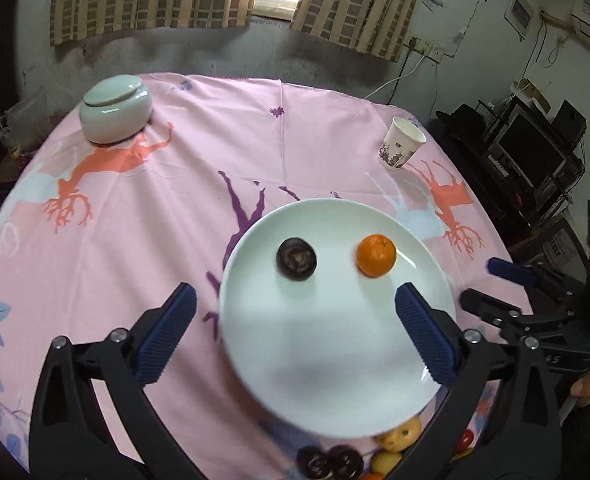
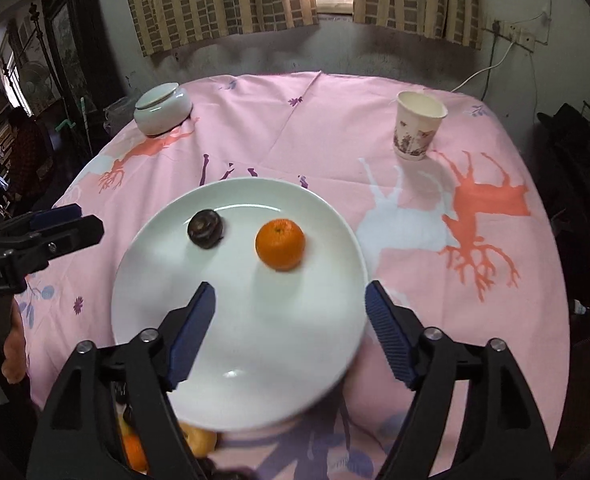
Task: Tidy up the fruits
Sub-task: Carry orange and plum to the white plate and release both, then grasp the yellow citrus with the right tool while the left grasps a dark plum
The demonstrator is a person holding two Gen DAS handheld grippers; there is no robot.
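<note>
Fruit is only partly sorted: an orange [image 2: 280, 244] and a dark round fruit [image 2: 205, 228] sit on the white plate [image 2: 327, 344] just ahead of your jaws. Your left gripper [image 1: 295, 320] and right gripper [image 2: 291, 316] both gape wide, holding nothing. More loose fruit [image 1: 399, 434] waits beneath them at the counter's near edge, so most work remains.

Your round table's pink tablecloth [image 1: 295, 136] carries a white plate [image 1: 335, 360] at its near middle, with a lidded ceramic jar [image 1: 115, 109] beyond it to the left, a paper cup [image 1: 401, 143] beyond it to the right, and loose fruits [image 1: 375, 452] at its near rim.
</note>
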